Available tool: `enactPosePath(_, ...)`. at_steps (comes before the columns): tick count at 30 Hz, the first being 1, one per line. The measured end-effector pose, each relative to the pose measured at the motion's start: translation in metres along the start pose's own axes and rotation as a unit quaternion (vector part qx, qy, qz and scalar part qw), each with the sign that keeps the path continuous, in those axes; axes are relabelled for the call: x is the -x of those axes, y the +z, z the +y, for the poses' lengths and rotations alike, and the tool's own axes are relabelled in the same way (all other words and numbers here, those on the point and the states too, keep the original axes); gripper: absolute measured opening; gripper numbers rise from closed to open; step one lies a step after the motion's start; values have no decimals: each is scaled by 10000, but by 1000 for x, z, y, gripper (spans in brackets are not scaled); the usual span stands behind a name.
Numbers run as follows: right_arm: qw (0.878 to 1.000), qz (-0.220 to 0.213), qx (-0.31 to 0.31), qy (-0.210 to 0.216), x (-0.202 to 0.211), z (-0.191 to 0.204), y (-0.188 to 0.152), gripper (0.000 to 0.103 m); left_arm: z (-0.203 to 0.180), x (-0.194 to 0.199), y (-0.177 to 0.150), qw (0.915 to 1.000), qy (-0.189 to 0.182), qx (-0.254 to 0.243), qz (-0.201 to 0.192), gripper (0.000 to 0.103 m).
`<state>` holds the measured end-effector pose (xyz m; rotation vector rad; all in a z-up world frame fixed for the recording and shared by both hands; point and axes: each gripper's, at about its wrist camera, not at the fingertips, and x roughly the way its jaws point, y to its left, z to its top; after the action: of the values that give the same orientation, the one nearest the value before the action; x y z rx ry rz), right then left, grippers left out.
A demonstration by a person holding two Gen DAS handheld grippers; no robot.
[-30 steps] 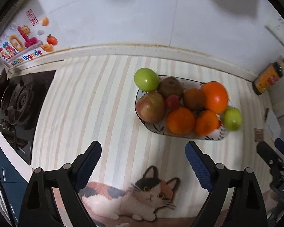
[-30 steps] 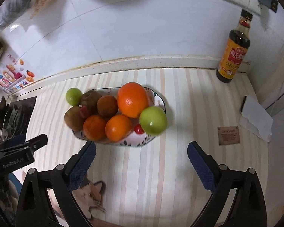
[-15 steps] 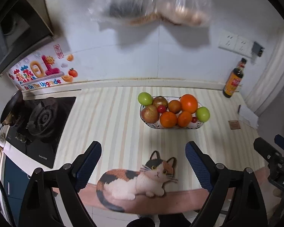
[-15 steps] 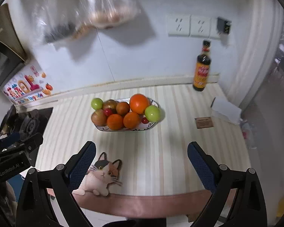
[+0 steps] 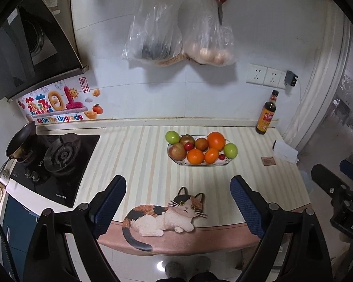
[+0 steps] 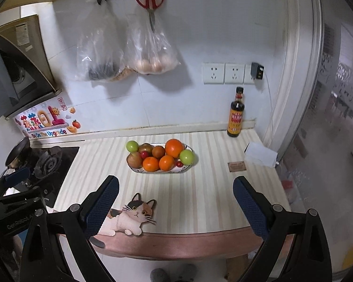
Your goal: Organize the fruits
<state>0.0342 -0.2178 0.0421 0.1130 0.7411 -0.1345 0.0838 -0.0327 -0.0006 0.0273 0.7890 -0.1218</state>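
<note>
An oval patterned dish [image 5: 195, 163] [image 6: 157, 171] stands on the striped counter, piled with fruit: oranges [image 5: 216, 140] [image 6: 174, 148], green apples [image 5: 230, 150] [image 6: 186, 156], a reddish apple [image 5: 177, 151], brown kiwis and small red cherry tomatoes [image 5: 222, 157]. One green apple [image 5: 172, 137] [image 6: 132, 146] sits at the dish's far left end. My left gripper [image 5: 178, 189] is open and empty, well back from the dish, over the counter's front edge. My right gripper [image 6: 176, 188] is likewise open and empty, far in front of the dish.
A cat-shaped mat [image 5: 162, 213] [image 6: 129, 218] lies at the counter's front edge. A gas hob [image 5: 56, 162] with a small pan [image 5: 21, 141] is at the left. A dark sauce bottle [image 6: 235, 115], a white box [image 6: 261, 155] and a brown card [image 6: 236, 166] stand at the right. Bags [image 5: 176, 33] and scissors hang on the wall.
Both grippers have pulled back and up from the dish, which now looks small and far. The wall, hanging bags and counter's front edge have come into view. Jaws stay open.
</note>
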Motion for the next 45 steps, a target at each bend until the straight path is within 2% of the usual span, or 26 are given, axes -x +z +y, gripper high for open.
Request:
enactPosePath(9, 10000, -12, 2, 91, 10, -7, 1, 100, -8, 11, -1, 9999, 43, -3, -142, 91)
enactPosePath(16, 9997, 48, -21, 225, -8, -13, 9, 102, -10, 2, 2, 9999, 85, 75, -109, 91)
enactPosePath(17, 9997, 47, -42, 248, -12, -14, 10, 103, -9, -1, 4, 9999, 95, 95, -87, 97)
enactPosePath(19, 9997, 57, -61, 240, -24, -15, 15, 103, -7, -12, 9, 9998, 153, 131, -35, 103)
enactPosePath(28, 9988, 382, -129, 277, -101, -21, 36, 103, 9, -69, 30, 9982, 506, 233, 231, 103)
enactPosePath(37, 9964, 793, -145, 269, -170, -19, 46, 103, 5, -131, 47, 9961, 587, 106, 650, 103)
enactPosePath(45, 9948, 966, -206, 256, -203, -21, 47, 103, -2, -165, 49, 9942, 534, 75, 931, 103)
